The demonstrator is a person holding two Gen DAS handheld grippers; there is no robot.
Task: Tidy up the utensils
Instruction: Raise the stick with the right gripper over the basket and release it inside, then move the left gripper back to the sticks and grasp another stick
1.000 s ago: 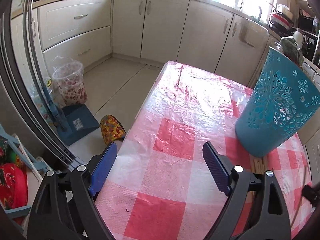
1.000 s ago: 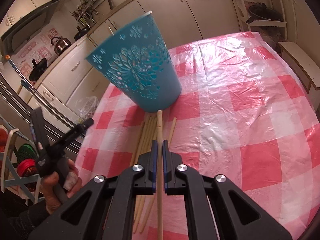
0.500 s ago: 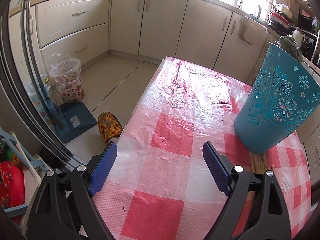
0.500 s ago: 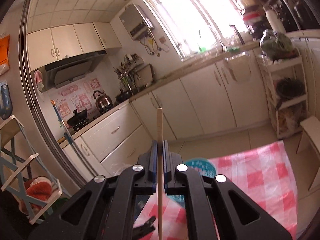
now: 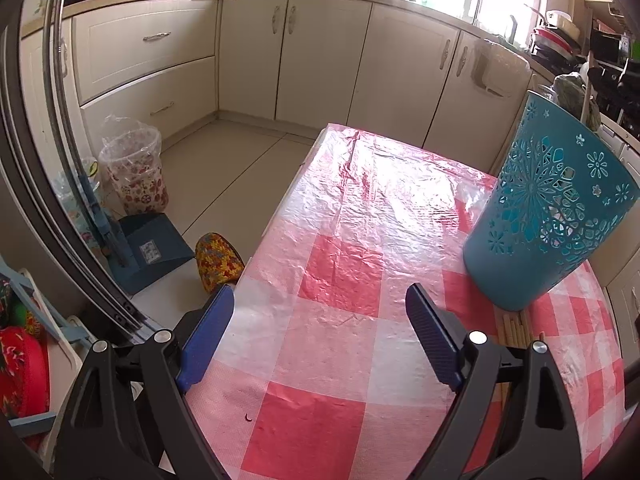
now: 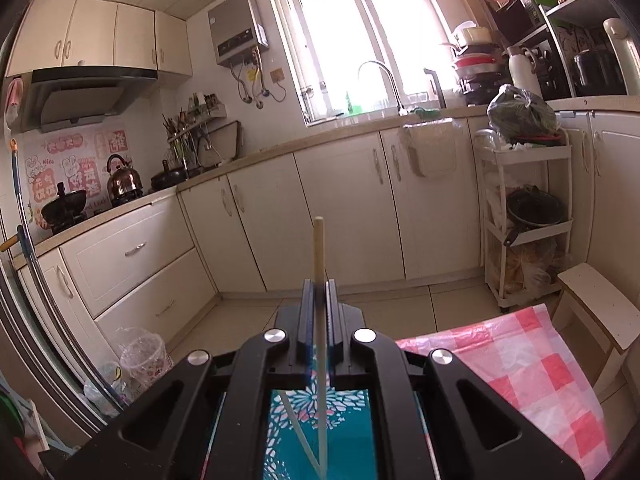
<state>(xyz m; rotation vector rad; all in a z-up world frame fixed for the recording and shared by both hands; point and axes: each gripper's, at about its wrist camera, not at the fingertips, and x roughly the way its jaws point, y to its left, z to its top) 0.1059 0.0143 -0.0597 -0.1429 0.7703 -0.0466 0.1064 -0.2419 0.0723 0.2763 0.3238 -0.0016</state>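
Note:
A teal cut-out holder stands on the red-checked table, at the right in the left wrist view. Several wooden chopsticks lie on the cloth at its base. My left gripper is open and empty, low over the table's near left part. My right gripper is shut on one wooden chopstick and holds it upright over the holder's mouth; the stick's lower end reaches down inside. Another chopstick leans inside the holder.
The table's left edge drops to the floor, where a lined bin, a dustpan and a slipper sit. Kitchen cabinets, a white trolley and a stool lie beyond the table.
My right gripper lifted the chopstick off the table, turned it upright and brought it over the holder. My left gripper drifted back slightly and stayed open.

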